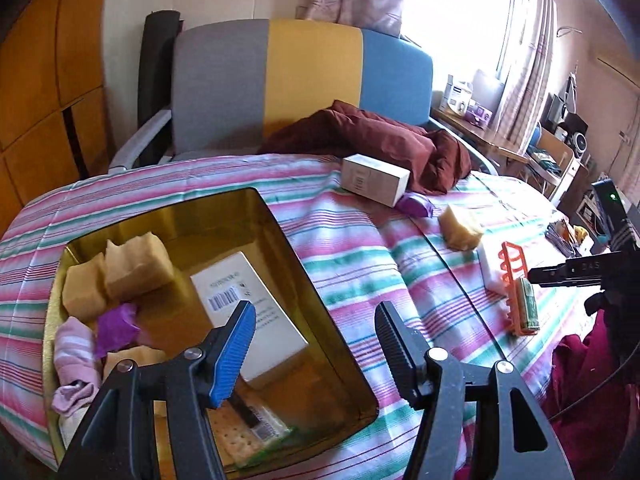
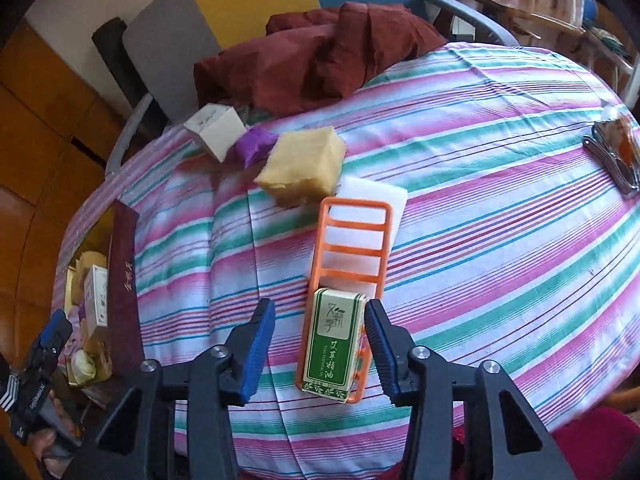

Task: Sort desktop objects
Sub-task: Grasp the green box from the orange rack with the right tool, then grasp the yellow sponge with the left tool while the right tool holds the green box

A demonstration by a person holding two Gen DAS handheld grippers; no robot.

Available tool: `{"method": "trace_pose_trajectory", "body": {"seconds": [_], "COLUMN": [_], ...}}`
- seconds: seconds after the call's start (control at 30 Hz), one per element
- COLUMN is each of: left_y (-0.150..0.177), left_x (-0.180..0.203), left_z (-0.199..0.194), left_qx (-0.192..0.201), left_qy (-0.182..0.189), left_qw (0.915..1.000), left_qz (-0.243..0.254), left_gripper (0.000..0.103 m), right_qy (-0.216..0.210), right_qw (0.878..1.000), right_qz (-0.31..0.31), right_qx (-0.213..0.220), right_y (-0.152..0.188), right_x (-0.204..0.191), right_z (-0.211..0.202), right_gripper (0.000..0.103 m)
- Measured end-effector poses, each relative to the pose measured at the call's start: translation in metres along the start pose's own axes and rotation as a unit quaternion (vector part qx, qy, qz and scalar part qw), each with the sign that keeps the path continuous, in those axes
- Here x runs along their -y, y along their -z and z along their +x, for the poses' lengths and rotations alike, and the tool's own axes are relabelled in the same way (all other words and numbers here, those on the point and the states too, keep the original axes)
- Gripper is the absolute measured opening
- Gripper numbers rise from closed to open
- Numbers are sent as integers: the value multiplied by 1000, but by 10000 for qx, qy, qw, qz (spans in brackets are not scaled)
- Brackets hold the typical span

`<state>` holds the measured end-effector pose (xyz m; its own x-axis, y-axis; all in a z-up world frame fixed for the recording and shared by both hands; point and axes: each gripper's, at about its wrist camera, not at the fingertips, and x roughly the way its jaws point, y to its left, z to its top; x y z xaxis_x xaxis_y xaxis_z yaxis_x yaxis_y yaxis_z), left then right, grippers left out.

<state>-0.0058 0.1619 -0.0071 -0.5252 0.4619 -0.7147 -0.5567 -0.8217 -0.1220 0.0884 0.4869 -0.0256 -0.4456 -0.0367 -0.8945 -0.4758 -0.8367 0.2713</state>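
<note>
The gold tin (image 1: pixel 280 216) on the striped desk (image 2: pixel 480 160) holds sponges (image 1: pixel 136 264), a white carton (image 1: pixel 248 316), socks (image 1: pixel 76 356). Left tongs (image 1: pixel 316 340) hover released above it. Right tongs (image 2: pixel 320 344), unclenched, straddle the green box (image 2: pixel 334 344) on the orange rack (image 2: pixel 352 248), right of the tin.

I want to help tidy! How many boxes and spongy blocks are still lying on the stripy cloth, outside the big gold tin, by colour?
White box: 1
Green box: 1
Tan block: 1
White block: 1
Total: 4
</note>
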Motion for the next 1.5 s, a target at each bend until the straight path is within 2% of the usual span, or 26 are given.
{"method": "trace_pose_trajectory", "body": {"seconds": [0.23, 0.37, 0.5, 0.57, 0.67, 0.8, 1.0, 1.17, 1.33, 1.5], "left_y": [3, 4, 5, 5, 5, 5, 2, -5, -14, -21], "left_x": [0, -5, -10, -12, -14, -16, -10, 11, 44, 80], "left_z": [0, 1, 0, -1, -2, 0, 3, 10, 27, 52], "left_qx": [5, 3, 22, 33, 49, 42, 14, -49, -239, -523], "left_qy": [186, 233, 273, 297, 311, 321, 331, 383, 531, 745], "left_qw": [9998, 9996, 9993, 9991, 9990, 9988, 9991, 9993, 9975, 9931], "left_qz": [-85, -166, -257, -297, -316, -362, -265, 16, 396, 737], "left_gripper": [63, 63, 63, 63, 63, 63, 63, 63, 63, 63], "right_qy": [493, 595, 694, 737, 755, 1053, 1588, 1794, 1468, 686], "right_qw": [9979, 9964, 9952, 9947, 9941, 9919, 9871, 9830, 9844, 9847], "right_qz": [-229, -259, -330, -330, -348, -329, -105, 278, 531, 706], "right_qx": [-353, -547, -612, -636, -691, -636, -172, 264, 810, 1440], "right_y": [-2, -3, -3, -4, -5, -7, -24, -32, -40, -49], "right_x": [-10, -10, -12, -10, -6, 5, 33, 56, 59, 43], "right_z": [18, 26, 29, 30, 28, 21, -6, -27, -41, -42], "right_gripper": [44, 44, 43, 34, 33, 32, 31, 31, 31, 32]}}
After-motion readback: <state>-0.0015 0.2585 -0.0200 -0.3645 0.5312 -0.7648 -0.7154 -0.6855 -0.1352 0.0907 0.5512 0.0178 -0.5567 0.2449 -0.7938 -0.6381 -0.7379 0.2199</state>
